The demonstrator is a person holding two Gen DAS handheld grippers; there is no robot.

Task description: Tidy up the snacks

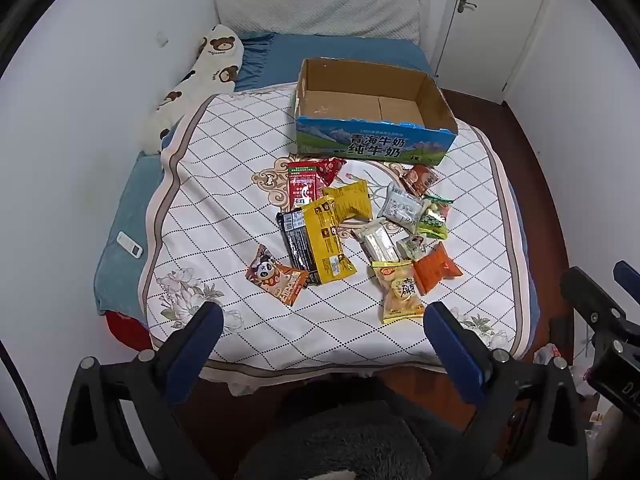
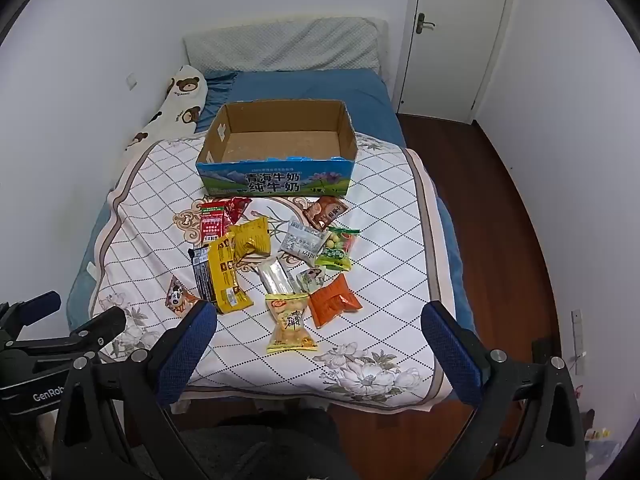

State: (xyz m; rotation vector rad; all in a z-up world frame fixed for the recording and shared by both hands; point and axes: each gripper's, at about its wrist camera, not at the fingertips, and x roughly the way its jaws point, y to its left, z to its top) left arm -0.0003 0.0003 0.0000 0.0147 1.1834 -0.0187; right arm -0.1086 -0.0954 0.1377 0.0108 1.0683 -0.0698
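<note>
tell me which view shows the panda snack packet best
The left wrist view: the panda snack packet lies fully visible on the quilt. In the right wrist view, the right gripper's finger covers part of the packet.

On the bed [image 2: 420, 208] a cardboard box [image 2: 276, 178] sits at 12 o'clock behind a pile of snack packets [image 2: 272, 264]. A panda packet [image 1: 276, 276] lies at the pile's 8 o'clock; a pillow [image 1: 320, 10] lies beyond the box.
</note>
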